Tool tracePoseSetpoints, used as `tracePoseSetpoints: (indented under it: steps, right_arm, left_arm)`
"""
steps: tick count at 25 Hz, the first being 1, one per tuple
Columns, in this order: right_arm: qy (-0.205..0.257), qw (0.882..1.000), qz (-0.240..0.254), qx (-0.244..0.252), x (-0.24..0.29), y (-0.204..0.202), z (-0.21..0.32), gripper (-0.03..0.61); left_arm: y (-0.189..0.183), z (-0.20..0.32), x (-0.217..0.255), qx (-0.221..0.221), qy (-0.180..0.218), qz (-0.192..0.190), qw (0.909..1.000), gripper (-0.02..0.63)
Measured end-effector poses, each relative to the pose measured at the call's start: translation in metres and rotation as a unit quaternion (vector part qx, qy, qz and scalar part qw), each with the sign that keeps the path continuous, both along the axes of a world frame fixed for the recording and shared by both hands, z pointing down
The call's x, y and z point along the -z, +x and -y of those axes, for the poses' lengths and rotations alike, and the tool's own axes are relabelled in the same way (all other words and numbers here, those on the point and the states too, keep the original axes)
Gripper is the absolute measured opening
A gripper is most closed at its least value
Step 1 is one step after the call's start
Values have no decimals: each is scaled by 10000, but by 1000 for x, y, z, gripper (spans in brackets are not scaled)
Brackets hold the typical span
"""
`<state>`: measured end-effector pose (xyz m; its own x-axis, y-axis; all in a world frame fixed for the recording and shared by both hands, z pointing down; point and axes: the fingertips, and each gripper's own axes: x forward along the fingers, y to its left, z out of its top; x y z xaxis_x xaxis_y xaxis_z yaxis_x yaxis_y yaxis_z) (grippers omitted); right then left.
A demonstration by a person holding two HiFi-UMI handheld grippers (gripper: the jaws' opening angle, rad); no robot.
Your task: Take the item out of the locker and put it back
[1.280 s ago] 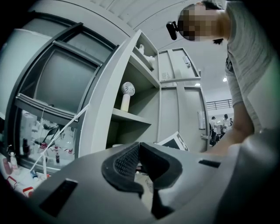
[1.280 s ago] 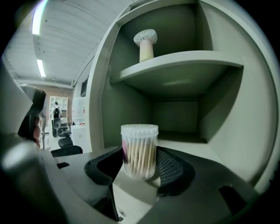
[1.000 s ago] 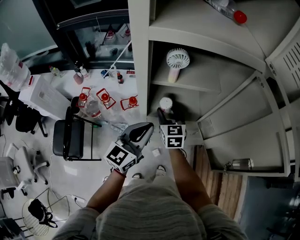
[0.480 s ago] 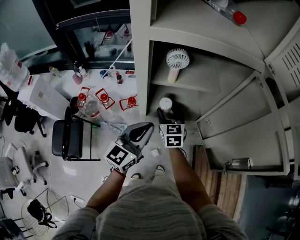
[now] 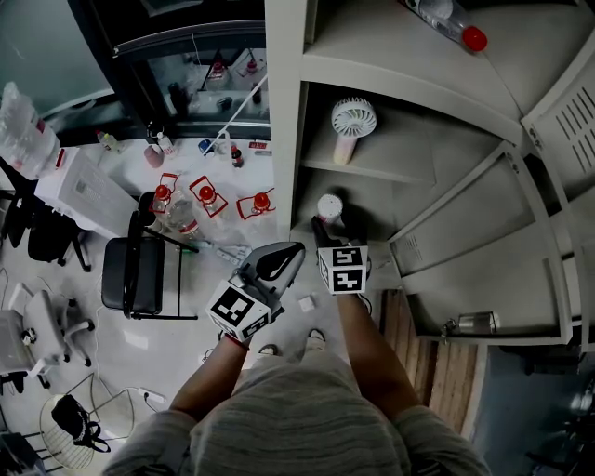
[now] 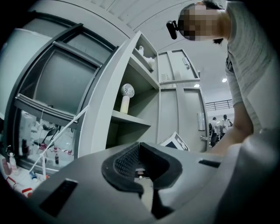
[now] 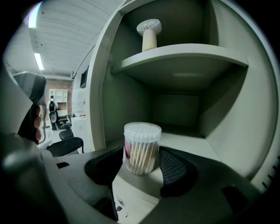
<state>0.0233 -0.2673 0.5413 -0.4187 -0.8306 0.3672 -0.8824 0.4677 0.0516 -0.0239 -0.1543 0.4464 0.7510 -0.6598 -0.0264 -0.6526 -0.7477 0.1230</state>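
Observation:
A clear round jar of cotton swabs (image 7: 142, 148) stands upright near the front edge of the locker's lower shelf (image 7: 192, 146). My right gripper (image 7: 141, 154) has a pad pressed to each side of the jar and is shut on it. From the head view the jar's white lid (image 5: 329, 206) shows just beyond the right gripper (image 5: 322, 227). The left gripper (image 5: 282, 260) hangs outside the locker, left of the right one, shut with nothing between its pads (image 6: 139, 153).
A small white fan (image 5: 352, 125) stands on the shelf above. A red-capped bottle (image 5: 453, 24) lies on the top shelf. Open locker doors (image 5: 474, 228) swing out to the right. A black chair (image 5: 139, 274) and red-capped bottles (image 5: 209, 195) sit on the left.

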Motion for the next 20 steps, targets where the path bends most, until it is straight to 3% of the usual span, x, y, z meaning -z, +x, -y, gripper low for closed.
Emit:
tracePoseSetpoints:
  steps: [12,20]
  right_arm:
    - [676,9963,492,191,79,8,-39,253]
    - [1455,9860,725,360,147,6,-72,253]
  left_arm:
    - [0,-4,21,-61,213,-88,9997,8]
    - [6,-10,47,-164,417,-206,9988,8]
